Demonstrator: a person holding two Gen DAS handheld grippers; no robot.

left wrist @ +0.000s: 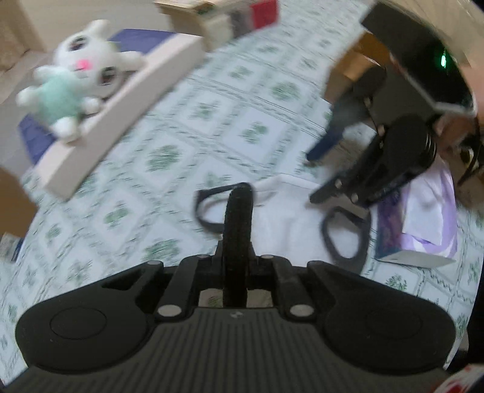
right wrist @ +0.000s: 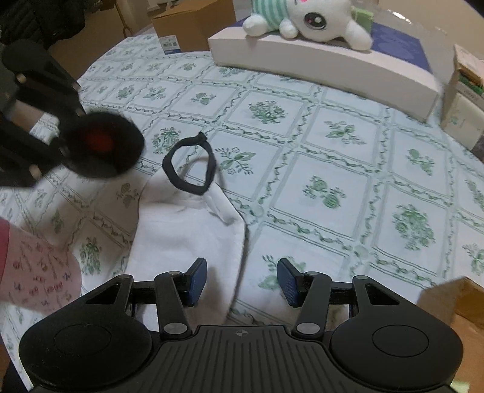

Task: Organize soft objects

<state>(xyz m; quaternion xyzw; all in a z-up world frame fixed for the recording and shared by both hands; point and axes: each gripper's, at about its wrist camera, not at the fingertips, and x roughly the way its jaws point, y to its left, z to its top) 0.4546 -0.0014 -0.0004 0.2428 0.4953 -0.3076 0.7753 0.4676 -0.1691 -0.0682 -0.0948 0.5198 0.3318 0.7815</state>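
My left gripper (left wrist: 237, 193) is shut on a black fuzzy round pad (left wrist: 238, 229), seen edge-on between the jaws; in the right wrist view the pad (right wrist: 103, 145) shows a red centre and hangs above the cloth. A white cloth bag (right wrist: 187, 229) with black loop handles (right wrist: 189, 164) lies on the floral bedsheet (right wrist: 332, 151). My right gripper (right wrist: 242, 282) is open and empty, low over the bag's edge. A white plush bunny in a mint shirt (right wrist: 305, 18) lies on a flat white box (right wrist: 326, 66) at the back.
A cardboard box (right wrist: 193, 24) stands at the far left of the right wrist view. Small cartons (right wrist: 466, 99) stand at the right. A purple tissue box (left wrist: 423, 223) lies beside the bag. Another cardboard corner (right wrist: 453, 302) sits near right.
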